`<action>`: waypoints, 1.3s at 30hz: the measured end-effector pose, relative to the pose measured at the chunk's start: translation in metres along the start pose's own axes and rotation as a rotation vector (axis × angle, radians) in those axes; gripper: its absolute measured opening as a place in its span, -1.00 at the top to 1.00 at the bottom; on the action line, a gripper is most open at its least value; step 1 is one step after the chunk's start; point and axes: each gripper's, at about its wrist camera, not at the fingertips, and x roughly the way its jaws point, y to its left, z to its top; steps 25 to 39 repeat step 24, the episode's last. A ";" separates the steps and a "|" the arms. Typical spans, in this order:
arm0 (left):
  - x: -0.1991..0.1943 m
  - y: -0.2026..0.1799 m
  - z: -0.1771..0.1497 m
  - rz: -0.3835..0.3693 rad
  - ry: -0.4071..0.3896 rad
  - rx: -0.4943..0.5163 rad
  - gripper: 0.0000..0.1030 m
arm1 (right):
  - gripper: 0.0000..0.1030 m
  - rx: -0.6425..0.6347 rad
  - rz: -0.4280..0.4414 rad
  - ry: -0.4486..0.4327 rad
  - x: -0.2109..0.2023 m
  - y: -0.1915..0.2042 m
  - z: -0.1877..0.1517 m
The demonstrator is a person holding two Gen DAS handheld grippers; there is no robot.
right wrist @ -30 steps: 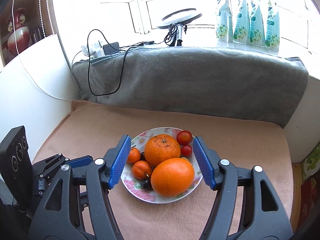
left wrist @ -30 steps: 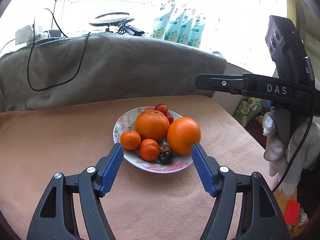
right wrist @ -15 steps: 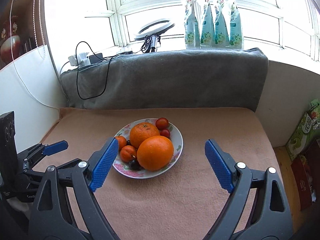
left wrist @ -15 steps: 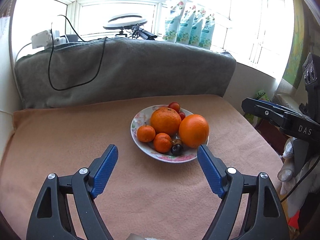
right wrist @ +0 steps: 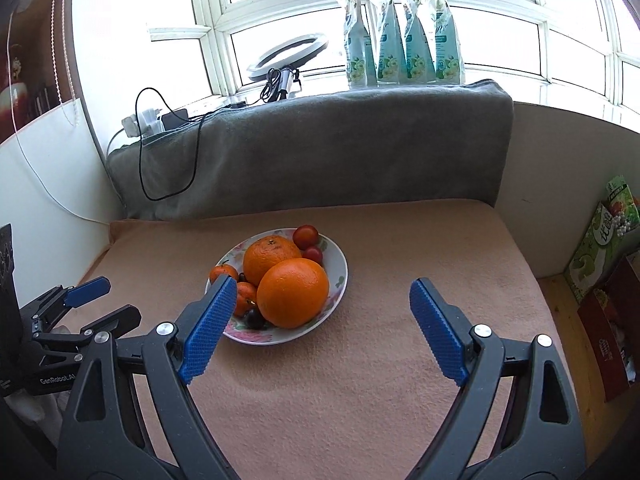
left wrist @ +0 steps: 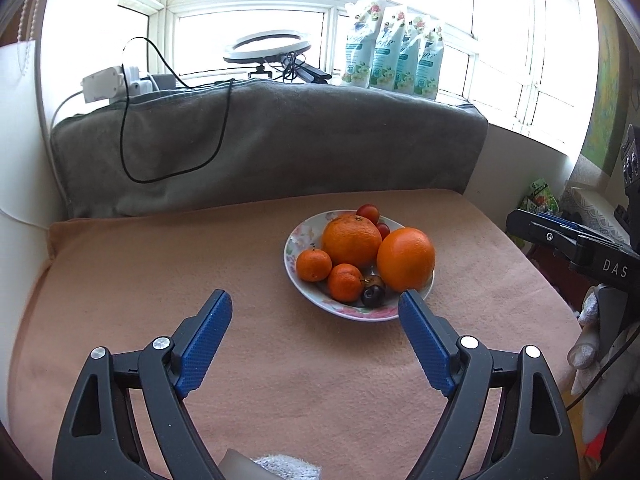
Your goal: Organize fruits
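Note:
A flowered plate [left wrist: 291, 249] [right wrist: 339, 269] on the peach cloth holds two big oranges [left wrist: 405, 259] [right wrist: 293, 293], two small mandarins [left wrist: 313, 265], two red cherry tomatoes [left wrist: 367, 212] [right wrist: 306, 236] and a dark plum [left wrist: 373, 295]. My left gripper [left wrist: 316, 300] is open and empty, pulled back in front of the plate. My right gripper [right wrist: 320, 288] is open and empty, wide apart, its left finger in front of the plate's near left rim. Each gripper shows at the edge of the other's view.
A grey towel-covered backrest [left wrist: 280, 140] with a black cable [left wrist: 132, 152] runs behind the cloth. A ring light [left wrist: 267, 46] and several pouches [left wrist: 394, 60] stand on the sill. Boxes [right wrist: 600, 248] sit on the floor right of the cloth's edge.
Both grippers have drawn back and away from the plate and opened wider. The fruits on the plate have not moved.

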 end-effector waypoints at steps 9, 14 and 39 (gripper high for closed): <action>-0.004 0.000 0.001 0.002 -0.012 0.004 -0.74 | -0.76 0.012 0.001 0.009 0.002 -0.001 -0.002; -0.004 0.001 0.001 0.000 -0.011 -0.001 -0.74 | -0.76 0.028 0.005 0.016 0.004 -0.003 -0.003; -0.007 0.001 -0.001 -0.001 -0.039 0.015 -0.74 | -0.76 0.043 -0.008 0.025 0.009 -0.009 -0.007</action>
